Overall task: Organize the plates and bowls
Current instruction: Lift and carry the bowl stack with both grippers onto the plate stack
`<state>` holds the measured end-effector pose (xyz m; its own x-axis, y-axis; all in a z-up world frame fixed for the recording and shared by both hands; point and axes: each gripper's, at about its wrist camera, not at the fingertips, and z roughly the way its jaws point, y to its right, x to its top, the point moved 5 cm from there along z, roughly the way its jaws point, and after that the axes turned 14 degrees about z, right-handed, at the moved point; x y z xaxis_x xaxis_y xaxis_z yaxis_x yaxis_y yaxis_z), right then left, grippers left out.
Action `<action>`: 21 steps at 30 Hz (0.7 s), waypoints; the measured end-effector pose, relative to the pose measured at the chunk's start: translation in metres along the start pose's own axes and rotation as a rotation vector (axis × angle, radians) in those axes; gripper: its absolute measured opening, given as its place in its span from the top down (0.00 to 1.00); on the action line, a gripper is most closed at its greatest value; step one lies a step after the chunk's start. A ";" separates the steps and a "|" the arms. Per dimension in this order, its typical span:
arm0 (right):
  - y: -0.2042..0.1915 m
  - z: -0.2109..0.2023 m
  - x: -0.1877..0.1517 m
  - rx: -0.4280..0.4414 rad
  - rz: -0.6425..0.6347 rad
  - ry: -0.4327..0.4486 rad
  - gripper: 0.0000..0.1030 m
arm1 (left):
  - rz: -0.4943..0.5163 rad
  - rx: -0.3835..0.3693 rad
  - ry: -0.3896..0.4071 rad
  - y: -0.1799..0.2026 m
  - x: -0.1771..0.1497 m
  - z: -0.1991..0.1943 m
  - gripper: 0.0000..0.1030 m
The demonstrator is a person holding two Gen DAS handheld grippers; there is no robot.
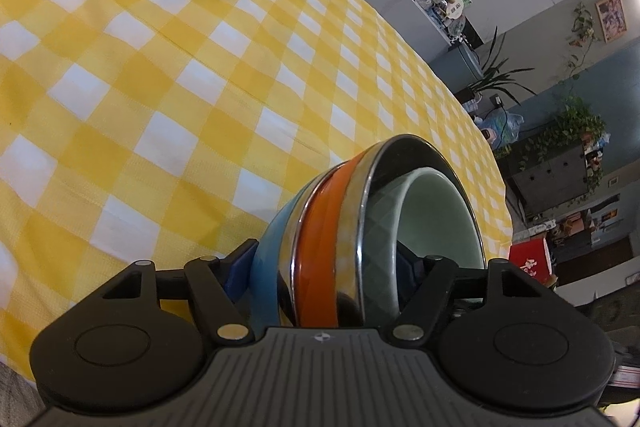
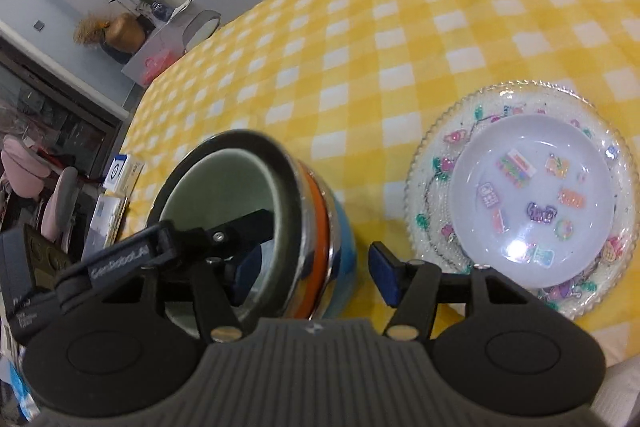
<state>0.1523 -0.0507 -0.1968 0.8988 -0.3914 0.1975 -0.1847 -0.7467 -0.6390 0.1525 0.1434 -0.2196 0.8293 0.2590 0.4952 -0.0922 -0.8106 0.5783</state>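
Note:
A nested stack of bowls (image 1: 320, 247), blue outermost, then orange, steel and pale green, lies tipped on its side. My left gripper (image 1: 324, 263) is shut on it, one pad on the blue bowl's outside and the other inside the green bowl. In the right wrist view the stack of bowls (image 2: 316, 227) opens to the left, and one of the left gripper's fingers (image 2: 240, 227) reaches into it. My right gripper (image 2: 316, 271) straddles the stack's wall. Its right pad stands a little off the blue bowl. A white plate (image 2: 532, 203) sits on a stickered glass plate (image 2: 424, 155) to the right.
A yellow checked cloth (image 1: 180, 75) covers the table. The table's edge (image 2: 136, 131) runs close on the left of the right wrist view, with boxes (image 2: 120, 171) below it. Shelves, plants and a red box (image 1: 532, 263) stand beyond the far edge.

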 end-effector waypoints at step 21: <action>0.019 0.009 0.004 0.139 0.085 -0.029 0.47 | 0.000 0.039 0.060 0.011 0.002 -0.005 0.22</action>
<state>0.1566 -0.0616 -0.2151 0.8934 -0.4334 0.1182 -0.2059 -0.6290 -0.7497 0.1506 0.1376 -0.2085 0.7946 0.2893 0.5337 -0.0696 -0.8300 0.5535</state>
